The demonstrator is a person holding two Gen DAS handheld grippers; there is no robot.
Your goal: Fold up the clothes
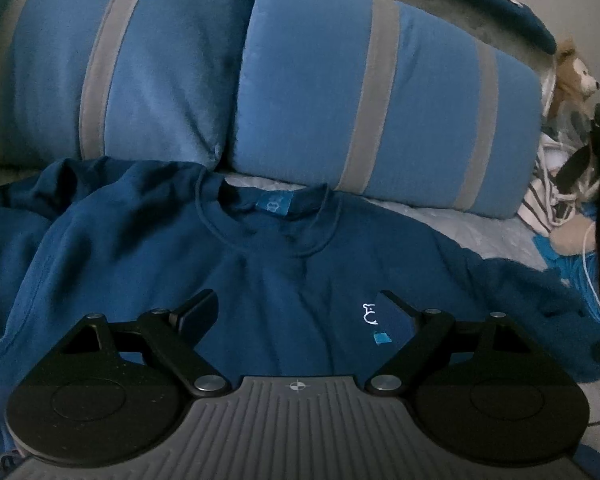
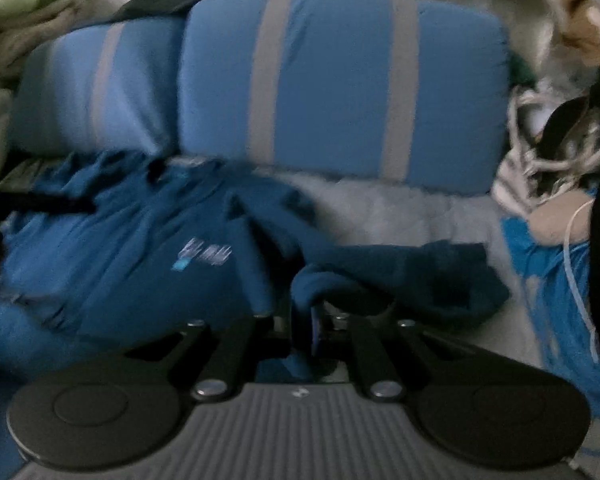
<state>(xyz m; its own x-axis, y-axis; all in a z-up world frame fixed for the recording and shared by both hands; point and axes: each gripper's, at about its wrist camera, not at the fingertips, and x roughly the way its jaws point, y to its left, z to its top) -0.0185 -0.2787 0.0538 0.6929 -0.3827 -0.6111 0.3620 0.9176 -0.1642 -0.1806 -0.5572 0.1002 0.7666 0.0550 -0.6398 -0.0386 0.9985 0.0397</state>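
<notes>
Sweatshirt (image 1: 260, 280) — white chest embroidery unreadable | right claw (image 2: 320, 320) pinching sleeve (image 2: 400, 276)

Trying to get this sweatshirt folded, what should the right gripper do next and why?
Probably carry the sleeve across onto the chest of the blue sweatshirt: the right gripper is shut on its fabric, while the left gripper hovers open over the flat front.
</notes>
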